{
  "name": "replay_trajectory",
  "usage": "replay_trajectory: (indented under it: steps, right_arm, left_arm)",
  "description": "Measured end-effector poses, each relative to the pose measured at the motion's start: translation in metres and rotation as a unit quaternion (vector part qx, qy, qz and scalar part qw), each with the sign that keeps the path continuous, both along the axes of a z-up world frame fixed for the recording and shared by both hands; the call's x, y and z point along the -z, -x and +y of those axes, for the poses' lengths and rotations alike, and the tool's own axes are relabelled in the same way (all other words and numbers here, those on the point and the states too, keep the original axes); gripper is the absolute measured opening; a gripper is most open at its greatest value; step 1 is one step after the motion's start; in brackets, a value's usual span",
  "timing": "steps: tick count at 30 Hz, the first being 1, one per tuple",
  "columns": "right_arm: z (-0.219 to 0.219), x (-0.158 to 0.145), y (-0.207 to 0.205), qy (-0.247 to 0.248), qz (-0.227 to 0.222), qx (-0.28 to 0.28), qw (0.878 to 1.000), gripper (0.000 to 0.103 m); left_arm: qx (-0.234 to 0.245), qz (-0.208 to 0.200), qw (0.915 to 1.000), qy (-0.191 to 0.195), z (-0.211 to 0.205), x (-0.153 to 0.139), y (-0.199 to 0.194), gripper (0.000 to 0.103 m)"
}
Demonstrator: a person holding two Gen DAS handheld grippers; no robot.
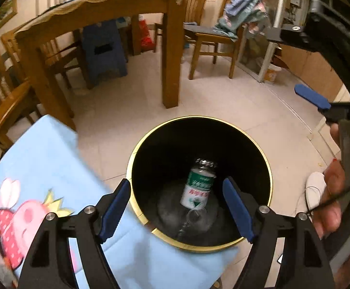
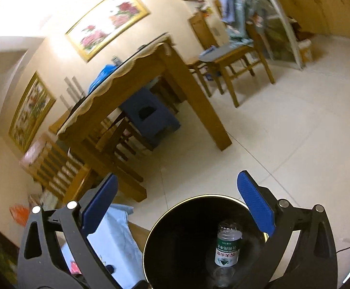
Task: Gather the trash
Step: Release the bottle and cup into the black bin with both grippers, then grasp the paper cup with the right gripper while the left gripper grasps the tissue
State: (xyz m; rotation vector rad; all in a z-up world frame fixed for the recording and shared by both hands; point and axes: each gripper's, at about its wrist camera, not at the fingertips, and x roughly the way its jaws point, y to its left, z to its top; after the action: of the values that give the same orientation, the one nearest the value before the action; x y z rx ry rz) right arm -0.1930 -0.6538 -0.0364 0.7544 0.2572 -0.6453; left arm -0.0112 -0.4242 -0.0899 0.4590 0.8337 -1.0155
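Directly below the left gripper [image 1: 176, 207], inside the black gold-rimmed bin [image 1: 270, 168] that stands on the tiled floor [image 1: 223, 101], a plastic water bottle [image 1: 198, 189] is seen between the blue pads. Its long axis runs roughly from the near wall of the bin toward the far one, tilted, with the clear crumpled end uppermost in the left wrist view; whether it has come to rest on the bottom cannot be told. The jaws of the left gripper stand well apart and nothing is pressed by them. The jaws of the right gripper [image 2: 177, 201] are spread about as wide as they go and are likewise empty; from that side the bin is seen low in the view, with the bottle below the jaws and toward the right pad. The left hand is judged the nearer to the bin's mouth, so any next piece of trash would probably be fetched by whichever hand is withdrawn first.

The bottle is transparent and empty (no cap can be made out), wrapped in a green and white label with red characters. A light blue cartoon-printed cloth [image 1: 54, 168] lies just beside the bin, its edge touching the rim in the left wrist view. A wooden dining table [image 1: 117, 7] and chairs stand beyond.
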Motion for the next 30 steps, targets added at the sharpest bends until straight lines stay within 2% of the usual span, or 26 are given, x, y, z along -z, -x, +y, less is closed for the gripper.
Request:
replay_trajectory:
  steps: [3, 5, 6, 10, 13, 14, 16, 19, 21, 22, 23, 26, 30]
  right_arm:
    - [0.028, -0.010, -0.031, 0.053, 0.035, -0.055, 0.996, 0.098]
    - [0.066, -0.016, -0.062, 0.110, 0.077, -0.113, 0.984, 0.098]
    - [0.082, -0.017, -0.075, 0.129, 0.094, -0.141, 0.977, 0.098]
    - [0.170, -0.014, -0.125, 0.207, 0.147, -0.249, 0.935, 0.098]
    - [0.230, -0.009, -0.150, 0.217, 0.148, -0.328, 0.907, 0.098]
    - [0.254, -0.007, -0.158, 0.214, 0.148, -0.358, 0.897, 0.098]
    - [0.303, -0.004, -0.172, 0.200, 0.145, -0.417, 0.875, 0.098]
    - [0.377, 0.006, -0.185, 0.197, 0.165, -0.476, 0.841, 0.097]
    - [0.415, 0.013, -0.188, 0.173, 0.166, -0.513, 0.824, 0.086]
    - [0.430, 0.018, -0.190, 0.165, 0.175, -0.520, 0.819, 0.084]
    - [0.441, 0.021, -0.193, 0.162, 0.187, -0.520, 0.818, 0.084]
    - [0.466, 0.031, -0.202, 0.164, 0.218, -0.516, 0.812, 0.083]
    - [0.472, 0.045, -0.206, 0.153, 0.264, -0.524, 0.795, 0.079]
  left_arm:
    - [-0.040, -0.023, 0.9990, 0.005, 0.042, -0.010, 0.000, 0.084]
    - [-0.061, -0.050, 0.9968, 0.008, 0.081, -0.014, 0.005, 0.086]
    - [-0.072, -0.063, 0.9954, 0.004, 0.103, -0.016, 0.009, 0.086]
    - [-0.120, -0.100, 0.9876, 0.009, 0.184, -0.025, 0.014, 0.086]
    - [-0.192, -0.102, 0.9756, 0.031, 0.259, -0.036, 0.003, 0.088]
    - [-0.214, -0.112, 0.9698, 0.037, 0.277, -0.039, 0.000, 0.088]
    - [-0.265, -0.151, 0.9515, 0.037, 0.318, -0.040, -0.009, 0.093]
    - [-0.337, -0.168, 0.9261, 0.022, 0.374, -0.034, -0.037, 0.093]
    - [-0.373, -0.175, 0.9111, 0.008, 0.401, -0.029, -0.050, 0.093]
    - [-0.392, -0.178, 0.9025, -0.001, 0.417, -0.025, -0.058, 0.093]
    - [-0.401, -0.174, 0.8995, -0.003, 0.427, -0.022, -0.061, 0.093]
    - [-0.411, -0.139, 0.9008, 0.009, 0.450, -0.016, -0.069, 0.093]
    - [-0.390, -0.106, 0.9141, 0.030, 0.458, -0.014, -0.075, 0.093]
